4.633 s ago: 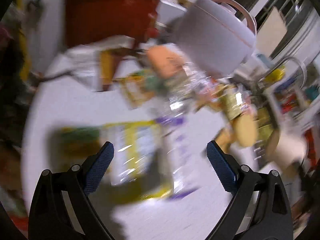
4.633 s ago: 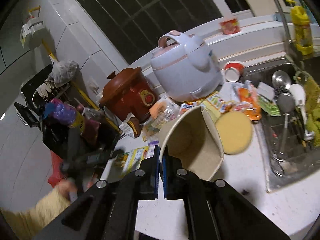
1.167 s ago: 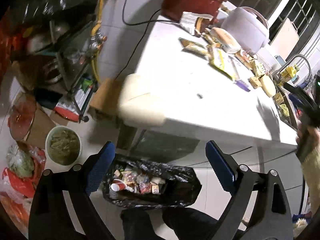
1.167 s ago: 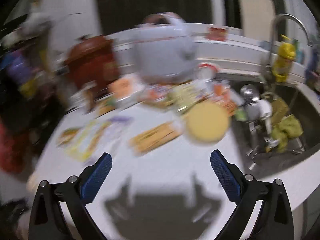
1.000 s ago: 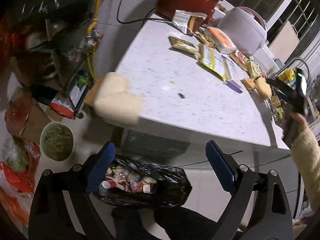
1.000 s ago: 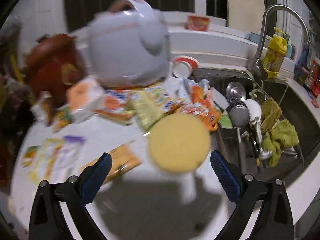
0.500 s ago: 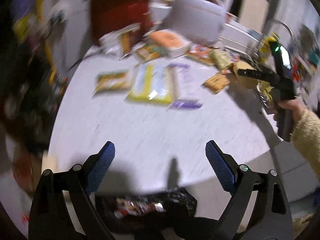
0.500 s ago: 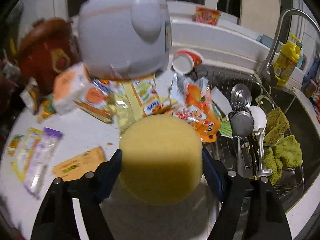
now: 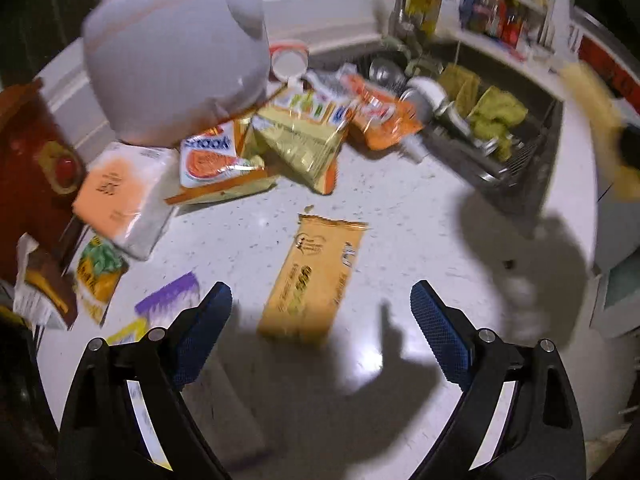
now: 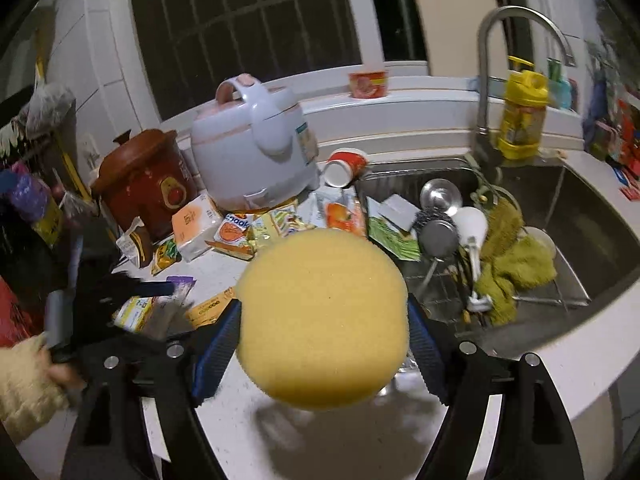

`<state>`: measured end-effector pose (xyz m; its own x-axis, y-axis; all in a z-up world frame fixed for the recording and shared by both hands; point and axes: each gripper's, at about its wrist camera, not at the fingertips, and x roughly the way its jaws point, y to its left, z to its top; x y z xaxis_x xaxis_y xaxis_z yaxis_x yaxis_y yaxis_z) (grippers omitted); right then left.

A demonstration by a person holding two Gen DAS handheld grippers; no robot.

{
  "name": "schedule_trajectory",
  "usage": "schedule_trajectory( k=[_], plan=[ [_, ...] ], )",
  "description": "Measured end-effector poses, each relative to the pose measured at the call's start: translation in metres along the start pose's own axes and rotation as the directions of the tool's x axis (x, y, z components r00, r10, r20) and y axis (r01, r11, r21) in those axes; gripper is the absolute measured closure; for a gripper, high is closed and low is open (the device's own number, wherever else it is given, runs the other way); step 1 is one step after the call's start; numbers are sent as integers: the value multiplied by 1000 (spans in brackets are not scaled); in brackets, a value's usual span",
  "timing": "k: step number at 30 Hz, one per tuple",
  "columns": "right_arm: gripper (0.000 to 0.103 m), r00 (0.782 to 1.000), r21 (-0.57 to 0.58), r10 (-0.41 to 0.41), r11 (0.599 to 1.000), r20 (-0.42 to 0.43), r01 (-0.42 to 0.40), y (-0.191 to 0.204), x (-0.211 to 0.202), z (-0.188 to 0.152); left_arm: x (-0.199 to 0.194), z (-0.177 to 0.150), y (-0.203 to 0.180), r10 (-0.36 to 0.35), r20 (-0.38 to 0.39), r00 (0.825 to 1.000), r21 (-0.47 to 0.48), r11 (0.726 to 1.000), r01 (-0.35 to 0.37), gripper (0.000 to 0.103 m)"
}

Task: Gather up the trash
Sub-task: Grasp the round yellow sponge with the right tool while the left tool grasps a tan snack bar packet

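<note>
My right gripper (image 10: 322, 344) is shut on a round yellow sponge (image 10: 322, 324) and holds it above the white counter's front edge, by the sink. My left gripper (image 9: 320, 336) is open and empty, low over the counter, with a flat orange wrapper (image 9: 314, 276) lying just ahead between its fingers. More trash lies beyond: a yellow-green packet (image 9: 298, 146), an orange snack bag (image 9: 378, 112), a Snack packet (image 9: 208, 156), a purple wrapper (image 9: 168, 298). A tipped paper cup (image 10: 344, 166) lies beside the rice cooker.
A white rice cooker (image 10: 250, 152) and a brown clay pot (image 10: 142, 182) stand at the back. The sink (image 10: 520, 208) at right holds a rack, ladles and green cloths. A tissue pack (image 9: 120, 196) sits left. The faucet (image 10: 492, 68) rises behind.
My right gripper closed on the sponge and lifted it off the counter. My left gripper swung up from the trash bag on the floor to low over the counter's wrappers.
</note>
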<state>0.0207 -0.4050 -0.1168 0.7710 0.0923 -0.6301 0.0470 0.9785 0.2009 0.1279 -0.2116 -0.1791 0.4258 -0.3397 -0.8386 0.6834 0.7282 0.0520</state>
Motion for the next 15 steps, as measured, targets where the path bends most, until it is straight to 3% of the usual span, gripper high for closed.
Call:
schedule_trajectory(
  k=[3,8,15],
  plan=[
    [26,1000,38,-9,999,13,8,-10,-11,-7,18,6,3,-19,-44,999,17,1000,20,25],
    [26,1000,76,-26,997,12,25,-22,-18,-16,26,5,8,-61,-52,997,-4,998,61,64],
    [26,1000,75,-4,997,0,4,-14,-13,-17,10,-9,19,-113,-5,994,-75,991,113,67]
  ],
)
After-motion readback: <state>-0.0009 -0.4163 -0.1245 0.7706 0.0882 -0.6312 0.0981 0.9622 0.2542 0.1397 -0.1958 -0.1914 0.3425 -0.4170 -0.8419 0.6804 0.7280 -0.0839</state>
